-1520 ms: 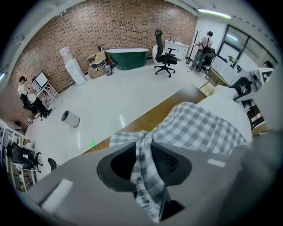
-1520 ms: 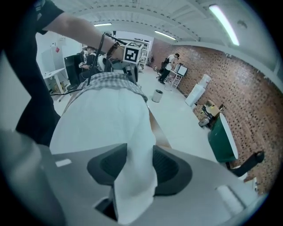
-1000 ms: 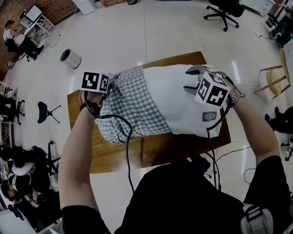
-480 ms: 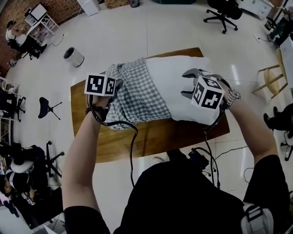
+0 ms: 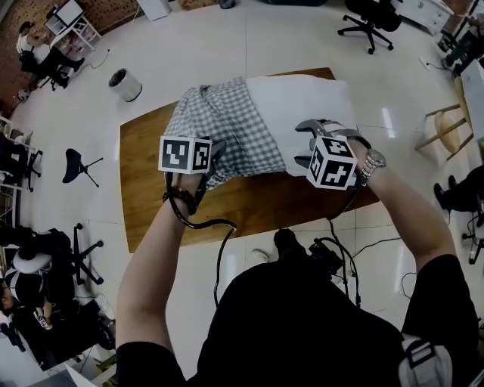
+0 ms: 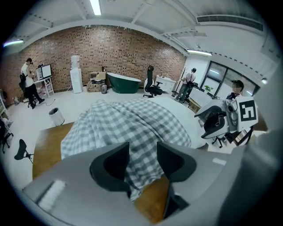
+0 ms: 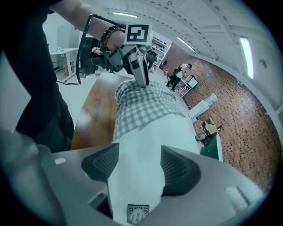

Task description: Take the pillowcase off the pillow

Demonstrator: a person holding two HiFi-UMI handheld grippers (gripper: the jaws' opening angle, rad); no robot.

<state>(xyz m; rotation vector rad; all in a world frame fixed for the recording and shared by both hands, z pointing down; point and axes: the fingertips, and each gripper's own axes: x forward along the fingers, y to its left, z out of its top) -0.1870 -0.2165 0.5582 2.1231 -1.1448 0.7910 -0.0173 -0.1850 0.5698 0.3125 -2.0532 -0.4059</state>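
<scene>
A white pillow [image 5: 306,106] lies on the brown wooden table [image 5: 151,189], its left half still inside a grey-and-white checked pillowcase [image 5: 219,125]. My left gripper [image 5: 215,156] is at the case's near edge, shut on a bunched fold of the checked pillowcase [image 6: 128,123]. My right gripper [image 5: 301,143] straddles the pillow's bare near corner. In the right gripper view the pillow [image 7: 146,141] and its small sewn label [image 7: 136,214] fill the gap between the right gripper's [image 7: 139,159] pads. Those jaws have just been opening, and the pillow still touches both pads.
A black cable [image 5: 219,227] trails from my left hand toward my body. On the floor stand a white cylindrical bin [image 5: 125,85], a black stool [image 5: 76,166], an office chair [image 5: 367,19] and a wooden chair [image 5: 446,128]. People sit at desks far left.
The pillow and case have slid across the table toward its far edge. My left gripper has moved right along the case. The right gripper's jaws stand wider apart.
</scene>
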